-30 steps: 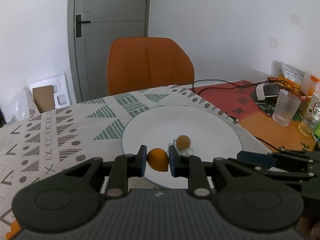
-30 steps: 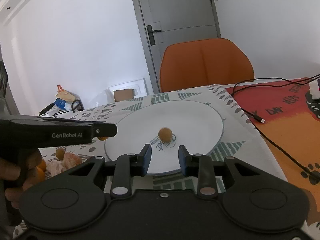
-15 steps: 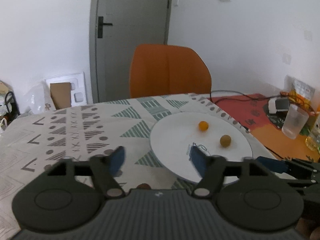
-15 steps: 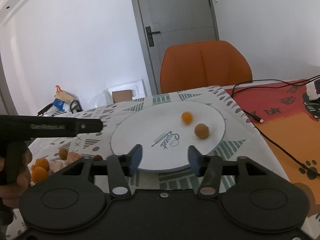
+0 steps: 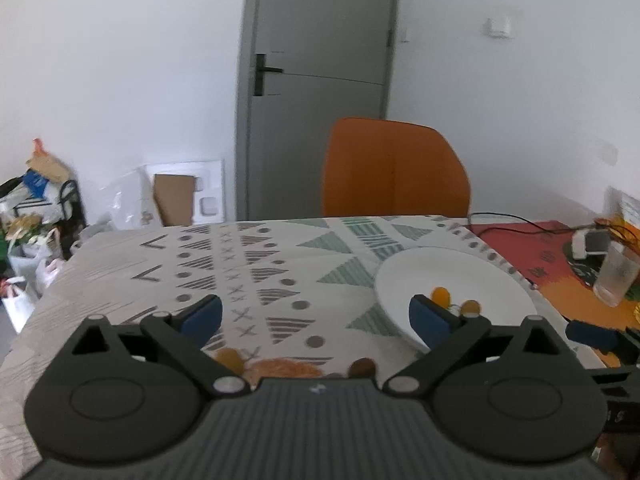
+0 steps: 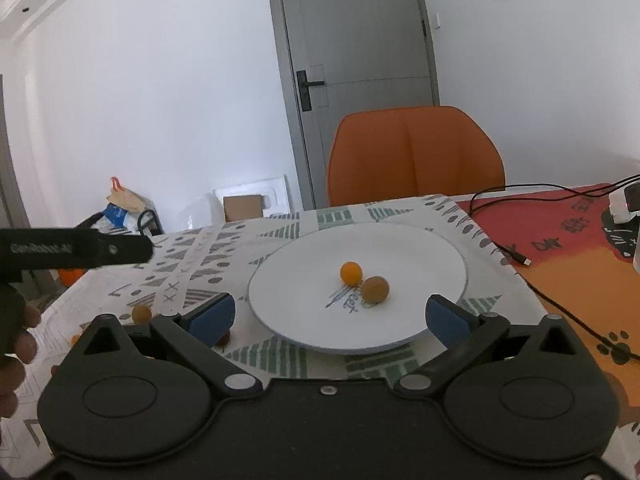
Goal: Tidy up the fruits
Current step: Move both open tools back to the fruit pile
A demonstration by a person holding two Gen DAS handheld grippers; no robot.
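A white plate (image 6: 420, 252) lies on the patterned tablecloth and holds a small orange fruit (image 6: 351, 272) touching a brownish round fruit (image 6: 375, 289). The same plate (image 5: 432, 272) and orange fruit (image 5: 440, 295) show at the right in the left wrist view. My left gripper (image 5: 316, 318) is open and empty above the cloth, left of the plate. Just under it lie loose fruits: an orange one (image 5: 229, 358), a peeled-looking one (image 5: 285, 368) and a dark brown one (image 5: 362, 367). My right gripper (image 6: 330, 316) is open and empty at the plate's near rim.
An orange chair (image 6: 416, 156) stands behind the table. A black cable (image 6: 520, 256) runs over the red mat at the right. A clear cup (image 5: 615, 278) stands at the far right. More small fruits (image 6: 141, 313) lie left of the plate. Bags sit on the floor at left.
My left gripper has released the orange fruit onto the plate, opened wide and moved left and back. My right gripper has opened wider and pulled back a little.
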